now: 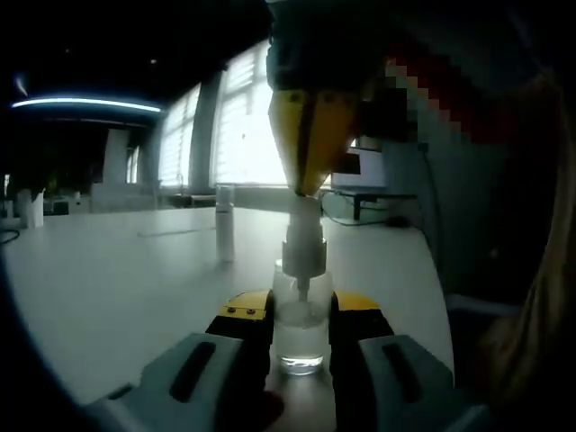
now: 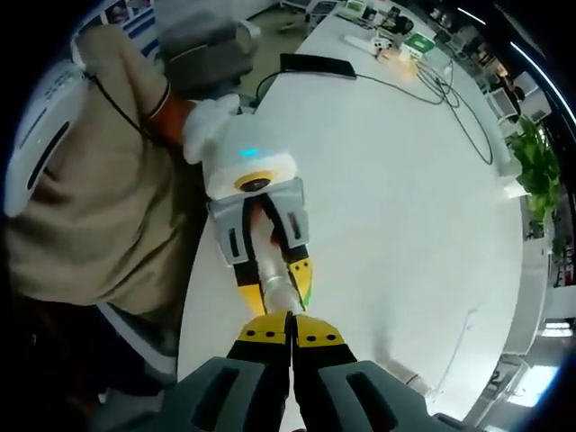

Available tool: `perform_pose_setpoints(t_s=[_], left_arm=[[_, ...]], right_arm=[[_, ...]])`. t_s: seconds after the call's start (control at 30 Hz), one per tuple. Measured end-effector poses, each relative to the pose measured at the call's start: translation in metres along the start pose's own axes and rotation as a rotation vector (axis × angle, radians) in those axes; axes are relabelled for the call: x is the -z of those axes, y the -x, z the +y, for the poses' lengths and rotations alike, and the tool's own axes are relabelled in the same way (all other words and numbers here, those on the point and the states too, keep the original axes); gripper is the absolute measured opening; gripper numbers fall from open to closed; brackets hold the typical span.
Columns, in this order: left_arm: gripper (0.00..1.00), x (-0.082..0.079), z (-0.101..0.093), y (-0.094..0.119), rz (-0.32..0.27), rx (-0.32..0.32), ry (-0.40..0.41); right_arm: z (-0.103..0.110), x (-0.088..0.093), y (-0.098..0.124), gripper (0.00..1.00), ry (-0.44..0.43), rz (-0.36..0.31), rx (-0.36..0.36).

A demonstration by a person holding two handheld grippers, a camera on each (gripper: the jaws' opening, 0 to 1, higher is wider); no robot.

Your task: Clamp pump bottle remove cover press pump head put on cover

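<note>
A small clear pump bottle (image 1: 301, 333) stands upright on a white desk (image 1: 117, 288), gripped between the yellow-tipped jaws of the left tool (image 1: 301, 310), which are closed against its sides. From above, the right tool (image 1: 304, 184) comes down with its yellow tips drawn together to a point on the white pump head (image 1: 303, 243). A slim pale cover (image 1: 225, 225) stands upright on the desk, well apart behind the bottle. In the right gripper view, the right tool's (image 2: 290, 326) jaws are nearly touching, with the bottle (image 2: 275, 290) just beyond them in the left tool (image 2: 270, 270), held by a person in a tan sleeve (image 2: 90, 198).
</note>
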State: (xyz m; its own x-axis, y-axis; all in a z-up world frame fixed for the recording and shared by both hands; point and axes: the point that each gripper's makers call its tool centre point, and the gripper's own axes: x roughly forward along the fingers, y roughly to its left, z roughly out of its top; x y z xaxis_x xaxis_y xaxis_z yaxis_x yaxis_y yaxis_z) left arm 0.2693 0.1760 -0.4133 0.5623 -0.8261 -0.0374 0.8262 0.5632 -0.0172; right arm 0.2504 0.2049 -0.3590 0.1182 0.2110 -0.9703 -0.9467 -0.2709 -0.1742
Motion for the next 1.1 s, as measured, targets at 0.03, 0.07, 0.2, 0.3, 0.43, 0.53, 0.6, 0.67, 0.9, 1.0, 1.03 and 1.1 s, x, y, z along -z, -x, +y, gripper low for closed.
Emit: perform_pose_setpoints(t_s=[0.03,0.07,0.2,0.3,0.43,0.53,0.6,0.67,0.9,1.0,1.03,1.1], left_arm=[[0.15,0.0001,0.0003,0.0,0.0,0.0,0.001],[0.15,0.0,0.0006,-0.0001,0.0,-0.001,0.002],[0.15,-0.0009,-0.0014,0.0001,0.0,-0.003,0.007],[0.15,-0.0007,-0.0024,0.0001,0.0,-0.003,0.005],[0.15,-0.0015,-0.0054,0.0002,0.0,-0.003,-0.002],[0.15,-0.0017,-0.0057,0.0,0.001,-0.002,0.0],[0.15,-0.0017,-0.006,0.0,0.001,-0.002,-0.001],[0.15,-0.0018,-0.0061,-0.0002,0.001,-0.002,-0.001],[0.15,-0.0018,-0.0051,-0.0003,0.001,-0.002,-0.001],[0.15,-0.0019,-0.0052,-0.0002,0.002,-0.002,-0.004],[0.15,-0.0018,-0.0048,0.0,0.002,-0.002,-0.005],[0.15,-0.0018,-0.0042,0.0002,0.002,-0.002,-0.005]], right_arm=[[0.0,-0.0001,0.0,0.0,0.003,0.0,0.002],[-0.0004,0.0001,0.0001,0.0,0.001,0.001,0.004],[-0.0002,-0.0005,-0.0001,0.0,-0.009,0.001,0.008],[0.0008,-0.0003,-0.0003,0.0,-0.014,0.002,0.003],[0.0026,0.0003,-0.0003,0.0,-0.02,0.009,0.003],[0.003,0.0002,-0.0004,0.0,-0.02,0.012,0.005],[0.0034,0.0003,-0.0004,0.0,-0.017,0.014,0.005],[0.0033,0.0005,-0.0004,0.0,-0.018,0.016,0.005],[0.0028,0.0005,-0.0007,0.0,-0.027,0.023,0.007],[0.003,0.0003,-0.0007,0.0,-0.023,0.027,0.007],[0.003,0.0003,-0.0007,0.0,-0.021,0.027,0.007],[0.0028,0.0004,-0.0008,0.0,-0.025,0.029,0.007]])
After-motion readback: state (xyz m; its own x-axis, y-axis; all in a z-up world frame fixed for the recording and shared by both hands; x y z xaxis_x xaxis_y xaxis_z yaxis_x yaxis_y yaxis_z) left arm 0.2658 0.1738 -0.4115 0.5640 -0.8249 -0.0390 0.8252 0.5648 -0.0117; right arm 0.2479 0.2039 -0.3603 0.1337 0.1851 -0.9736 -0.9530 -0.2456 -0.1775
